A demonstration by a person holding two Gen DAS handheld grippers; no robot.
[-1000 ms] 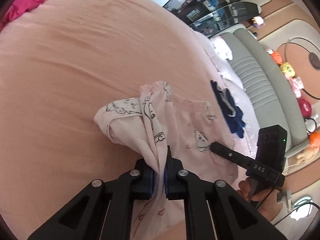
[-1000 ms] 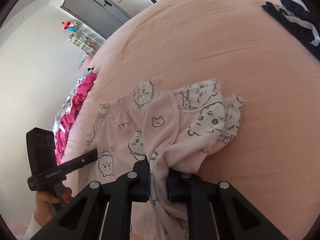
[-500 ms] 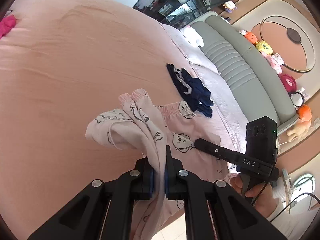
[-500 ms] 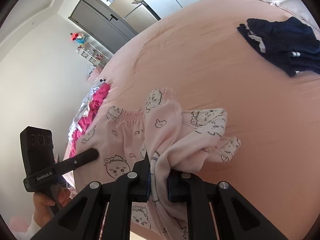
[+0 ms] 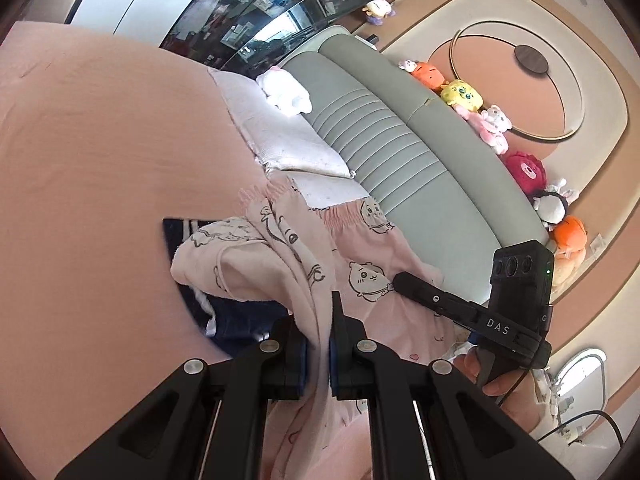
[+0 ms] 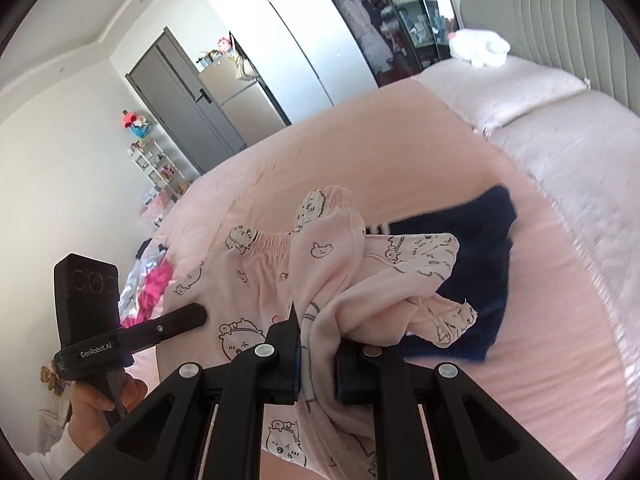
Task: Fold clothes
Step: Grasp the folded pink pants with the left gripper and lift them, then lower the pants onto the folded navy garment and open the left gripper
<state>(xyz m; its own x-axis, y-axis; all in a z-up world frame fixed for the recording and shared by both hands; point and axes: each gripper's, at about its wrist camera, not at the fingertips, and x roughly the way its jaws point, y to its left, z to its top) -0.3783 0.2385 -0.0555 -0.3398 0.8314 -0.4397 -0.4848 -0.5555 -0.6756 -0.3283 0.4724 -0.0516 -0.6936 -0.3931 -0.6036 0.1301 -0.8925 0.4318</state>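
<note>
Pinching bunched fabric, the left gripper (image 5: 318, 344) and right gripper (image 6: 318, 354) each hold the pink pyjama trousers (image 6: 320, 276) above the bed (image 6: 540, 360). The cloth looks soft, light and droopy; the elastic waistband corners seem better holds. Beyond lies a navy garment (image 6: 480, 260).

The left gripper (image 5: 318, 344) has its jaws drawn nearly together, pinching a fold of the pink pyjama trousers (image 5: 360, 264) between its blue pads; it points forward and somewhat downward. The right gripper (image 6: 318, 350) does the same, clamped on another bunch of the cloth and angled downward. Each appears in the other's view, beside and level with it. A bare hand (image 5: 496, 376) grips the right handle, another (image 6: 102, 398) the left.
</note>
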